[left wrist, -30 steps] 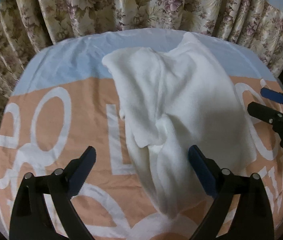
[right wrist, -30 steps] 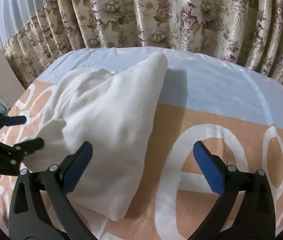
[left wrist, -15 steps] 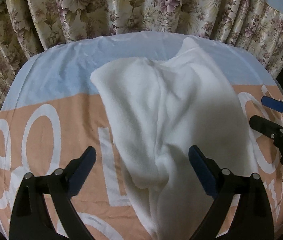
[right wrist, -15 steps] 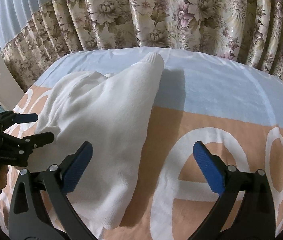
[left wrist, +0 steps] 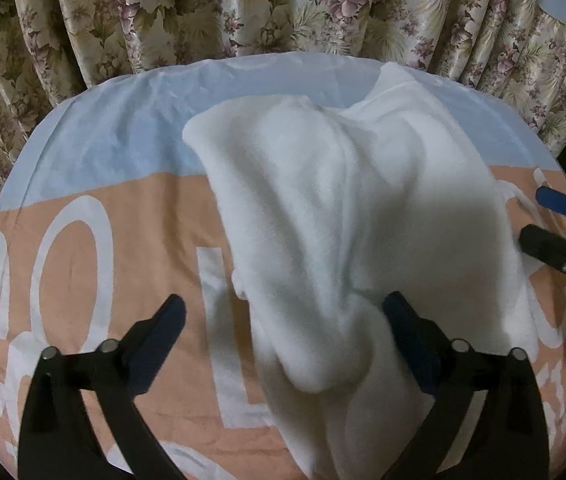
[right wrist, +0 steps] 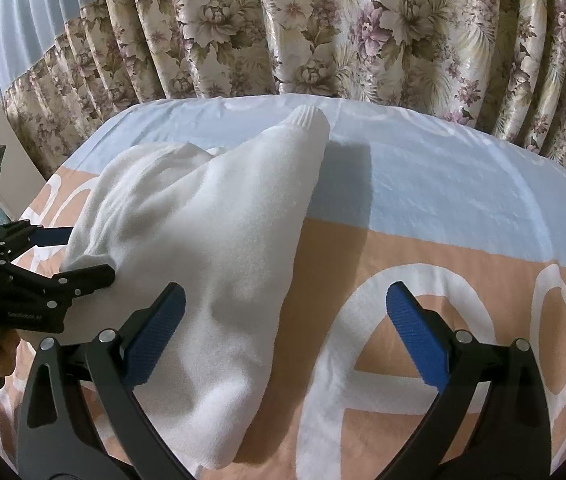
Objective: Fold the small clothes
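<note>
A white fleece garment (left wrist: 343, 208) lies crumpled on the printed cover, with one ribbed cuff (right wrist: 309, 118) pointing toward the curtain. My left gripper (left wrist: 283, 308) hangs over its near end. Its jaws are opening, and a loose fold of the fleece bulges between them without being pressed. My right gripper (right wrist: 286, 300) stands open over the garment's right edge, its left finger above the fleece and its right finger above the cover. In the right wrist view the left gripper (right wrist: 79, 256) touches the garment's left side. The right gripper (left wrist: 543, 222) shows at the right edge of the left wrist view.
The cover (right wrist: 423, 208) is light blue at the far end and orange with large white letters nearer to me. A flowered curtain (right wrist: 323, 32) hangs close behind its far edge. A pale board (right wrist: 7, 160) leans at the far left.
My left gripper has moved forward over the garment, so the fleece now reaches between its fingers. In the right wrist view it has slid in against the garment's left side. The right gripper has hardly moved.
</note>
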The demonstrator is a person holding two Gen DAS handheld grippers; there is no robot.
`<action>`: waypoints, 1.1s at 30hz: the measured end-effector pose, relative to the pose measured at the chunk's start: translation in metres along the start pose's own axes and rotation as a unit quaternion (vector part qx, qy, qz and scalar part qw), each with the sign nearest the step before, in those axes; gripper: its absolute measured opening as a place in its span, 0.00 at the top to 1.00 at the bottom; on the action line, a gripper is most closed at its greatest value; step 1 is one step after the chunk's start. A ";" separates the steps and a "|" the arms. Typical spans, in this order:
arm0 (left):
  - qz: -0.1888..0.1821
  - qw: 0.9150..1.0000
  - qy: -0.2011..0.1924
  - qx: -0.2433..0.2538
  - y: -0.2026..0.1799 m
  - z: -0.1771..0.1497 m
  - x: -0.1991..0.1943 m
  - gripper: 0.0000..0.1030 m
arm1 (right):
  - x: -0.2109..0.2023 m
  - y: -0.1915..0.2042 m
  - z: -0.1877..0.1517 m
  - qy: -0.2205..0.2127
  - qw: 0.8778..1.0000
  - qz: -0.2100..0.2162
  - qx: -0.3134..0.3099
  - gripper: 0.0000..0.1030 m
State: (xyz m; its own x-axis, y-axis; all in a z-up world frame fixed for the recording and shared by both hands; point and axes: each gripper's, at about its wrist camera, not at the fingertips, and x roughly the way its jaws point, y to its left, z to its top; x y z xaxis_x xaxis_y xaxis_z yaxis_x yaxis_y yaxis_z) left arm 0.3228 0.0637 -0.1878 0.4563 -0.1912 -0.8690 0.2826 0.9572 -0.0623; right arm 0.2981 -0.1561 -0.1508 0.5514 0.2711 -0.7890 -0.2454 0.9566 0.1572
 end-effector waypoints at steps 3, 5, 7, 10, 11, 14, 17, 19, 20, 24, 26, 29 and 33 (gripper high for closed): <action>-0.015 1.000 -0.001 -0.007 0.003 -0.001 0.007 0.01 | 0.002 -0.001 -0.001 0.002 1.000 -0.001 0.000 0.03; -0.029 0.999 0.001 -0.021 0.006 0.000 0.011 0.01 | 0.002 -0.001 0.000 0.003 1.000 -0.001 0.000 0.03; -0.034 0.999 -0.002 -0.026 0.005 0.000 0.015 0.01 | 0.002 -0.001 -0.001 0.003 1.000 -0.003 -0.002 0.03; -0.034 0.999 -0.013 -0.023 0.000 0.001 0.017 0.01 | 0.004 -0.003 -0.003 0.005 1.000 -0.004 0.000 0.03; -0.034 0.999 -0.012 -0.020 -0.002 0.001 0.018 0.01 | 0.005 -0.005 -0.003 0.012 1.000 -0.002 0.003 0.03; -0.037 0.999 -0.007 -0.017 -0.004 0.000 0.018 0.02 | 0.008 -0.007 -0.006 0.015 1.000 0.000 0.006 0.03; -0.057 0.998 0.001 -0.001 -0.007 0.002 0.014 0.20 | 0.009 -0.007 -0.008 0.020 1.000 0.010 0.003 0.03; -0.065 0.998 0.007 0.012 -0.013 0.002 0.010 0.33 | 0.010 -0.006 -0.007 0.024 1.000 0.018 0.000 0.03; -0.064 0.998 0.009 0.021 -0.017 0.003 0.008 0.36 | 0.012 -0.004 -0.006 0.025 0.999 0.022 -0.002 0.03; -0.060 0.997 0.012 0.039 -0.023 0.006 0.007 0.42 | 0.020 0.004 0.000 0.033 0.999 0.038 -0.013 0.03; -0.063 0.997 0.012 0.041 -0.022 0.006 0.007 0.46 | 0.027 0.008 0.005 0.040 0.998 0.043 -0.019 0.03; -0.065 0.997 0.014 0.045 -0.023 0.008 0.006 0.53 | 0.039 0.011 0.009 0.061 0.997 0.041 -0.018 0.10; -0.060 0.997 0.018 0.053 -0.027 0.011 0.005 0.59 | 0.048 0.016 0.013 0.084 0.994 0.063 -0.012 0.33</action>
State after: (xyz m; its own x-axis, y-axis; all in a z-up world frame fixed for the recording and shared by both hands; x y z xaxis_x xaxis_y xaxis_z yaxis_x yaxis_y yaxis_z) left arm 0.3270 0.0345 -0.1852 0.3835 -0.2924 -0.8760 0.4216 0.8994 -0.1156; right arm 0.3310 -0.1262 -0.1788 0.3735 0.3658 -0.8525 -0.3243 0.9125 0.2494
